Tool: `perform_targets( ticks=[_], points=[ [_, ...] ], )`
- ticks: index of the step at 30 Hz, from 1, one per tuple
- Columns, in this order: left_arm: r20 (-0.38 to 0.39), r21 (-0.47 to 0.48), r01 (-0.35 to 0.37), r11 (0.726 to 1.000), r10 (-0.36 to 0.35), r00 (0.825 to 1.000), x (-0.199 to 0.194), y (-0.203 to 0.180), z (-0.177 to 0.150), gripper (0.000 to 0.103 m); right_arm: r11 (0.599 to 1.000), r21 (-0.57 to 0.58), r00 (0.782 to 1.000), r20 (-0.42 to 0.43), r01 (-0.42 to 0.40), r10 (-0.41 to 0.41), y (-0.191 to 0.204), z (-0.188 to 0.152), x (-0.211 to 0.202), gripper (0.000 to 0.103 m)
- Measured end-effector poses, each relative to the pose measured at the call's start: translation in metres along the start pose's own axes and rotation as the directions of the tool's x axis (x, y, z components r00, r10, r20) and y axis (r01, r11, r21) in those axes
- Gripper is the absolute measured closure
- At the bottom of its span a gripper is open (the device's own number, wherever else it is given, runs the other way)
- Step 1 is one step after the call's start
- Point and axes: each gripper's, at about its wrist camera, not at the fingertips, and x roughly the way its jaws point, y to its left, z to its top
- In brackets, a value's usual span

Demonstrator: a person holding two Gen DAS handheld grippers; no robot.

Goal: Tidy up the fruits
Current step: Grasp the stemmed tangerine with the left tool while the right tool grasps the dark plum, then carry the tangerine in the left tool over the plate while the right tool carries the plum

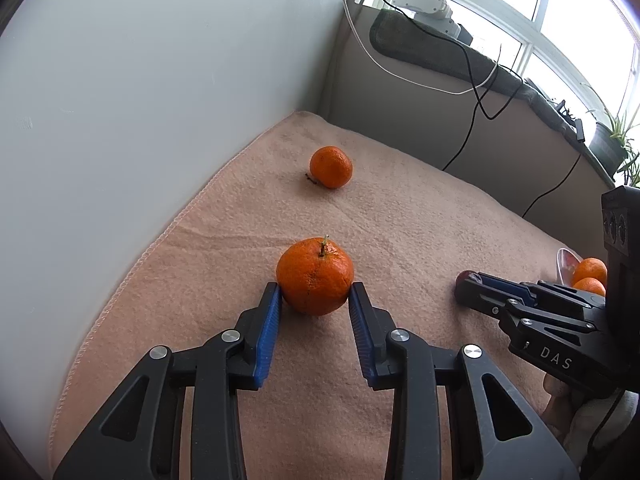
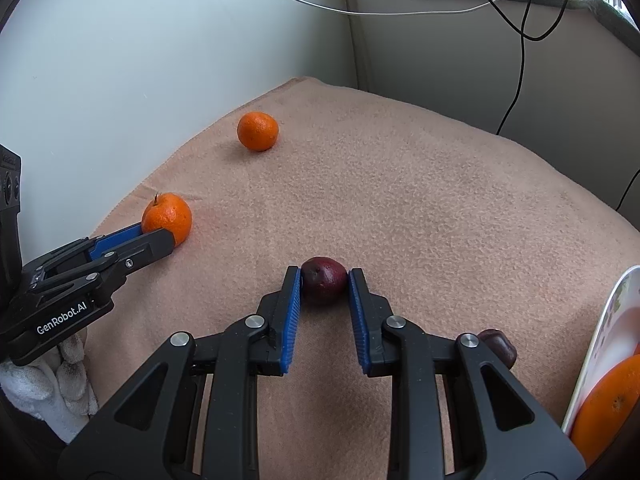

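My left gripper (image 1: 315, 294) is shut on a stemmed tangerine (image 1: 315, 280) that rests on the peach cloth (image 1: 400, 220); both blue pads press its sides. The same gripper (image 2: 160, 232) and tangerine (image 2: 170, 216) show at the left of the right wrist view. My right gripper (image 2: 324, 284) is shut on a small dark red fruit (image 2: 323, 280), also down on the cloth (image 2: 440, 200). A second tangerine (image 1: 331, 167) (image 2: 258, 131) lies loose farther back near the wall. Another dark red fruit (image 2: 498, 346) peeks out behind my right gripper's linkage.
A white plate (image 2: 612, 320) with tangerines (image 2: 612, 404) sits at the right edge, also seen as a plate (image 1: 564, 262) with tangerines (image 1: 590, 270). A white wall bounds the cloth on the left. Cables (image 1: 476, 92) hang over the back panel. A gloved hand (image 2: 52, 392) holds the left gripper.
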Motion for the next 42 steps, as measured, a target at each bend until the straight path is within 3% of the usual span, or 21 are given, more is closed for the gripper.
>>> perform_targets(
  ticks=[7,20,30,42],
  points=[
    [0.02,-0.004,0.021,1.0,-0.021,1.0,-0.014,-0.004,-0.002,0.07,1.0,0.009,1.0,0.024,-0.018,0.018,0.0,-0.004,-0.017,0.078],
    [0.046,0.055,0.122,0.991,-0.125,0.991,-0.044,-0.044,-0.008,0.07,0.999,0.04,0.995,0.101,-0.018,0.014,-0.009,-0.024,-0.075,0.078],
    [0.043,0.112,0.217,0.97,-0.223,0.974,-0.063,-0.086,-0.018,0.07,0.994,0.102,0.984,0.169,0.035,-0.052,-0.039,-0.051,-0.131,0.078],
    [-0.01,0.204,0.33,0.922,-0.335,0.942,-0.068,-0.151,-0.032,0.07,0.967,0.229,0.965,0.207,0.11,-0.159,-0.094,-0.091,-0.186,0.078]
  ],
)
